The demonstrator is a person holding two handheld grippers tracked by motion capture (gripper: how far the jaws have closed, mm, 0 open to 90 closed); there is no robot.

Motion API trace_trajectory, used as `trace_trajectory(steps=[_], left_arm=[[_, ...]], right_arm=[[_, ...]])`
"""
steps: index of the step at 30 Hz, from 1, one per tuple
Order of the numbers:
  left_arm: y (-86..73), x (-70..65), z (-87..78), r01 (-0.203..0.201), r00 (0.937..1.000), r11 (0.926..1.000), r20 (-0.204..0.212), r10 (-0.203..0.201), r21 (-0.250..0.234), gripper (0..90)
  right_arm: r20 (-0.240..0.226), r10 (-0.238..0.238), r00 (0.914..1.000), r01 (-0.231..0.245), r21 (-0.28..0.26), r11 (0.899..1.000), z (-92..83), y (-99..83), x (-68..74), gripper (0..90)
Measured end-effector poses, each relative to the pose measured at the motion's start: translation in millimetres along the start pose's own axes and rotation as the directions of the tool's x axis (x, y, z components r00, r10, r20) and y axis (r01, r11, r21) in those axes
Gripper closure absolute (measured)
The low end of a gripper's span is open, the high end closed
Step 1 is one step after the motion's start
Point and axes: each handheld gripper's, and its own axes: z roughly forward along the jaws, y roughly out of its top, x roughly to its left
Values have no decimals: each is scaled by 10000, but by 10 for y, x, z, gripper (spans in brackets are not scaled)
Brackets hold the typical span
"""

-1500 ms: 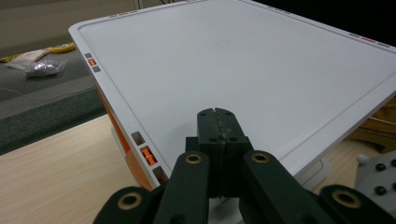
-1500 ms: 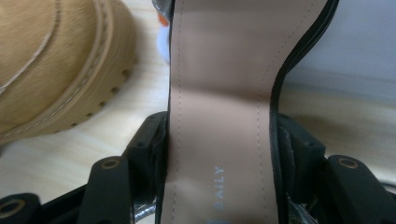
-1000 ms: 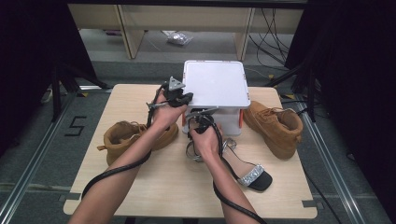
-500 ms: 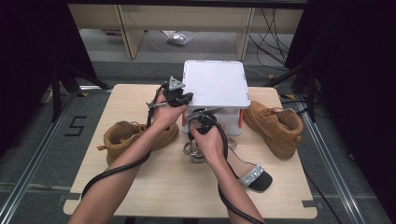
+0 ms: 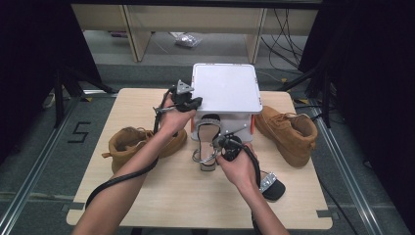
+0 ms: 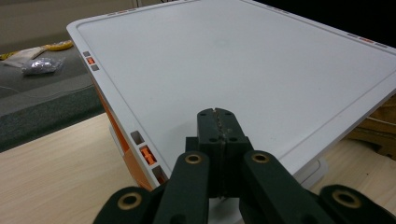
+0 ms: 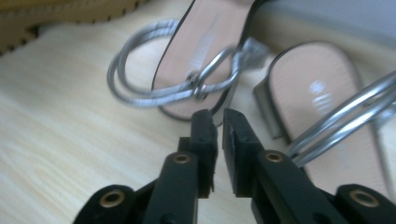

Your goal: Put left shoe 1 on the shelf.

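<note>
Pale wood desk (image 5: pixel 147 191) carries a white box (image 5: pixel 225 88) with its lid raised; my left gripper (image 5: pixel 188 102) sits with jaws pressed together at the lid's near edge, seemingly propping it. 2 tan boots (image 5: pixel 286 131) flank it, untouched. 1 silver sandal (image 5: pixel 208 133) lies half under the lid; my right gripper (image 7: pixel 215 122), jaws barely parted, pinches its heel edge. Another sandal (image 5: pixel 269 183) waits. Packing looks barely begun.
</note>
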Motion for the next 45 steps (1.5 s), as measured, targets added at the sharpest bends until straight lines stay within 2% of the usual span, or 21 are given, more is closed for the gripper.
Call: trace_trajectory(steps=[3, 6, 8, 9, 13, 14, 15, 16, 23, 24, 26, 27, 28, 29, 31, 35, 37, 38, 40, 43, 45], left_arm=[[1, 1, -1, 9, 10000, 10000, 5, -9, 12, 899], [3, 3, 0, -6, 10000, 10000, 20, 6, 21, 899], [1, 5, -1, 36, 10000, 10000, 28, -36, 9, 899], [1, 5, 0, 38, 10000, 10000, 29, -38, 8, 899], [3, 9, 0, 59, 10000, 10000, 44, -59, 29, 899], [4, 8, 1, 85, 10000, 10000, 47, -85, 28, 899], [4, 8, 1, 85, 10000, 10000, 47, -85, 28, 899], [3, 9, 1, 88, 9999, 10000, 50, -88, 20, 899], [3, 10, 0, 81, 10000, 10000, 50, -81, 28, 899], [3, 11, 2, 73, 9999, 10000, 69, -73, 16, 899], [3, 11, 2, 65, 10000, 10000, 75, -65, 20, 900], [4, 12, 2, 60, 9999, 10000, 84, -60, 20, 899], [3, 11, 2, 65, 9999, 10000, 77, -65, 18, 899], [3, 11, 2, 66, 10000, 10000, 75, -66, 17, 899], [5, 10, 2, 49, 10000, 10000, 80, -49, 43, 899], [2, 10, 3, 79, 9999, 10000, 80, -79, 5, 899], [4, 12, 2, 53, 9999, 10000, 95, -53, 25, 899], [5, 11, 3, 66, 9999, 10000, 95, -67, 38, 899], [8, 12, 3, 63, 9999, 10000, 102, -64, 63, 899], [10, 13, 3, 79, 9999, 9999, 111, -80, 74, 900], [8, 14, 4, 111, 9999, 9999, 112, -112, 62, 900]], right_arm=[[61, -65, 10000, 65, 74, 10000, 68, -65, 20, 865], [-101, -292, 9995, 293, 81, 9995, 150, -150, 45, 886], [-176, -819, 9965, 818, -88, 9966, 257, -224, 75, 893], [-221, -509, 9985, 510, 70, 9987, 290, -240, 104, 892], [-344, -657, 9972, 649, -240, 9976, 360, -273, 148, 885], [-561, -791, 9953, 757, -604, 9953, 398, -290, 156, 884], [-561, -791, 9953, 757, -604, 9953, 398, -290, 156, 884], [-618, -874, 9943, 809, -1015, 9915, 442, -303, 171, 882], [-437, -562, 9975, 499, -1347, 9896, 532, -334, 196, 900], [-673, -539, 9963, 439, -1428, 9888, 525, -336, 182, 900], [-714, -485, 9963, 371, -1526, 9876, 525, -336, 182, 900], [-717, -258, 9971, 139, -1605, 9869, 511, -332, 197, 900], [-664, -376, 9971, 264, -1621, 9864, 497, -324, 190, 900], [-618, -206, 9979, 91, -1806, 9835, 482, -313, 202, 900], [-583, -198, 9981, 77, -2010, 9796, 445, -261, 187, 900], [-599, -273, 9978, 153, -1933, 9810, 437, -217, 203, 900], [-562, -138, 9983, 13, -2158, 9764, 449, -177, 219, 900], [-384, -339, 9987, 240, -2328, 9722, 458, -154, 198, 900], [-398, -413, 9984, 305, -2420, 9698, 459, -97, 168, 900], [-308, -325, 9990, 238, -2499, 9680, 458, -40, 156, 900], [-13, -341, 9994, 325, -2663, 9633, 460, 64, 128, 900]])
